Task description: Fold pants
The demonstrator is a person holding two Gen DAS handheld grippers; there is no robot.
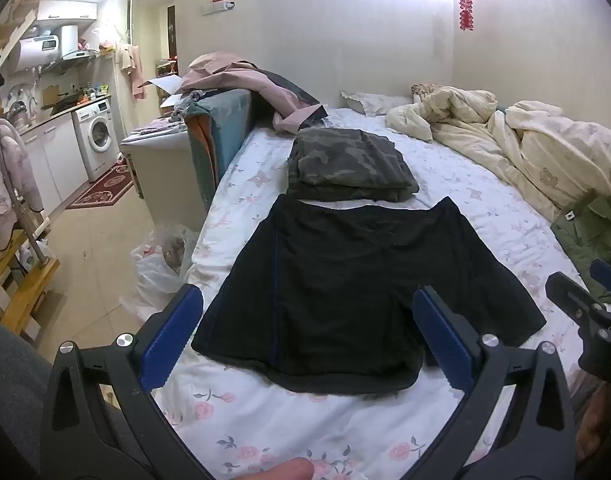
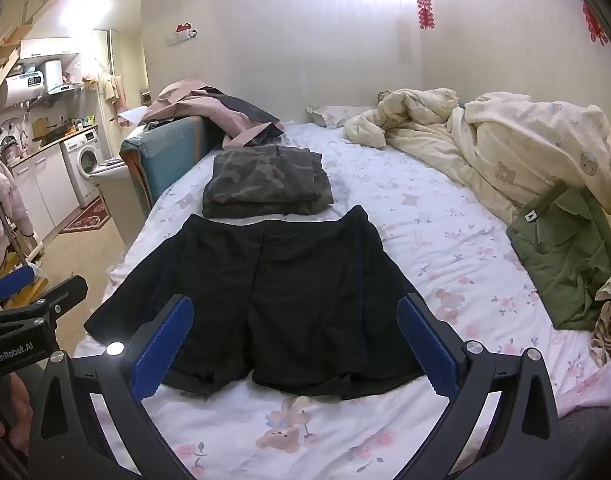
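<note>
Fingers wide apart on the left gripper (image 1: 307, 334), blue pads holding nothing, and through its camera the black shorts (image 1: 345, 292) lie flat on the flowered bed sheet (image 1: 265, 420) straight ahead, hem edge nearest, waistband far. Just beyond the waistband sits a folded camouflage garment (image 1: 347, 166), close to the shorts but whether it touches them I cannot tell. One leg's hem sits right between these pads, so this gripper is lined up on that leg. Over to the right wrist camera now: the right gripper (image 2: 295, 344) is just as wide open and equally empty, its pads framing the crotch and the other leg of the shorts (image 2: 261, 296). A green garment (image 2: 565, 256) lies well off to the right of the shorts, against the rumpled cream quilt (image 2: 505, 148). Long axis of the shorts runs away from both grippers, hem to waist, so each gripper looks about equally near its own leg. My read: folding has not begun, and the next move wants a grab at the hem corners or side edge.
</note>
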